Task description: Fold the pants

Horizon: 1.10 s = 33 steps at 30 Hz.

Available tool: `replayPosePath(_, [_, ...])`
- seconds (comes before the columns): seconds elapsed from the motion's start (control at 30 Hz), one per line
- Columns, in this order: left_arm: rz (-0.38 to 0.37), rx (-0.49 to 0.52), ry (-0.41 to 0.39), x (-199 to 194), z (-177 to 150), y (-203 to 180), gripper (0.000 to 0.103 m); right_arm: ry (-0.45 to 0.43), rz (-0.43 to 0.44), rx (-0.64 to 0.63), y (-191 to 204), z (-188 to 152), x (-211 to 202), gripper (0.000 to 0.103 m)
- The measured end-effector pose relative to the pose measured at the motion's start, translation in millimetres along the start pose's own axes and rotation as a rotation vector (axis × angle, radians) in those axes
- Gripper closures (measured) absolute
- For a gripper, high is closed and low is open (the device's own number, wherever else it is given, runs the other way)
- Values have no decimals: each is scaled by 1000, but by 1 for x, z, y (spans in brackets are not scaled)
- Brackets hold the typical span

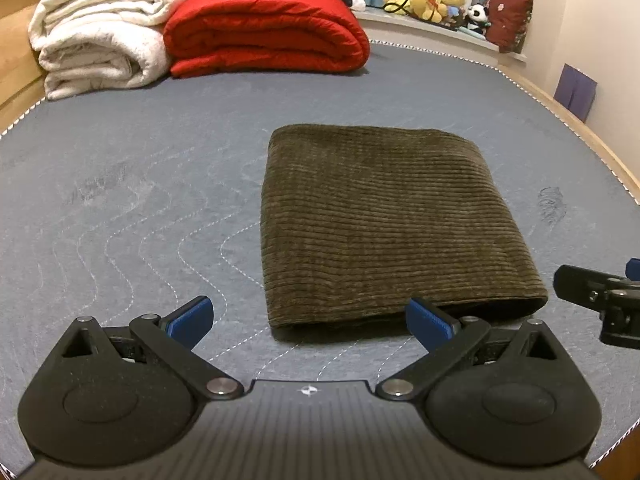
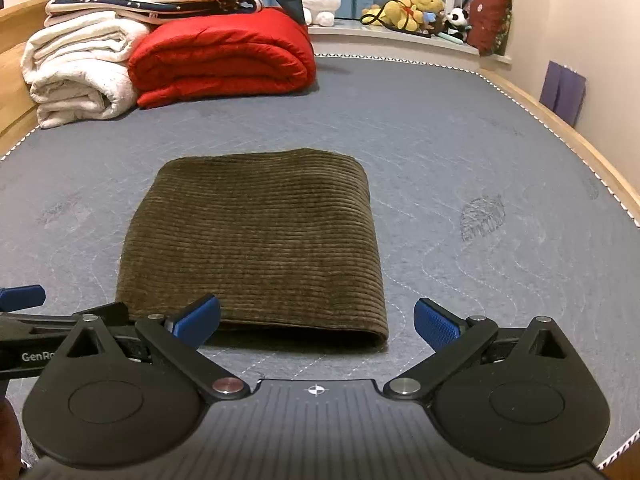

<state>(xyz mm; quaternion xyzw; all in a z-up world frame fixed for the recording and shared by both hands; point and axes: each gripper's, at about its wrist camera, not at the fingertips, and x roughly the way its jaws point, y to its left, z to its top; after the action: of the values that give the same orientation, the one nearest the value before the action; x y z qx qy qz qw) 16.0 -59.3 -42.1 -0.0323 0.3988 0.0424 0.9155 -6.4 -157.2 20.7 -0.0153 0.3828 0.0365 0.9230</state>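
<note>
Pants [image 2: 256, 240] lay folded into a thick olive corduroy block on the grey mattress [image 2: 460, 128], red quilt [image 2: 224, 56] well off at 11 o'clock. Left gripper [image 1: 308, 322] and right gripper [image 2: 316, 322] both spread wide, empty, at the near edge. Cloth likely soft, weighty, grippy; best pinched at near corners.

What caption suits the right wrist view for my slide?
Open right hand-held gripper near the folded brown corduroy pants lying on a grey mattress.
</note>
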Motion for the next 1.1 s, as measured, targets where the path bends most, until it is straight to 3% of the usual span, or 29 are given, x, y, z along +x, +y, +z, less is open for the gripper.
replayPosePath(1.1, [-14, 13, 1, -1, -1, -4, 0, 11, -21, 1, -2, -4, 5, 1])
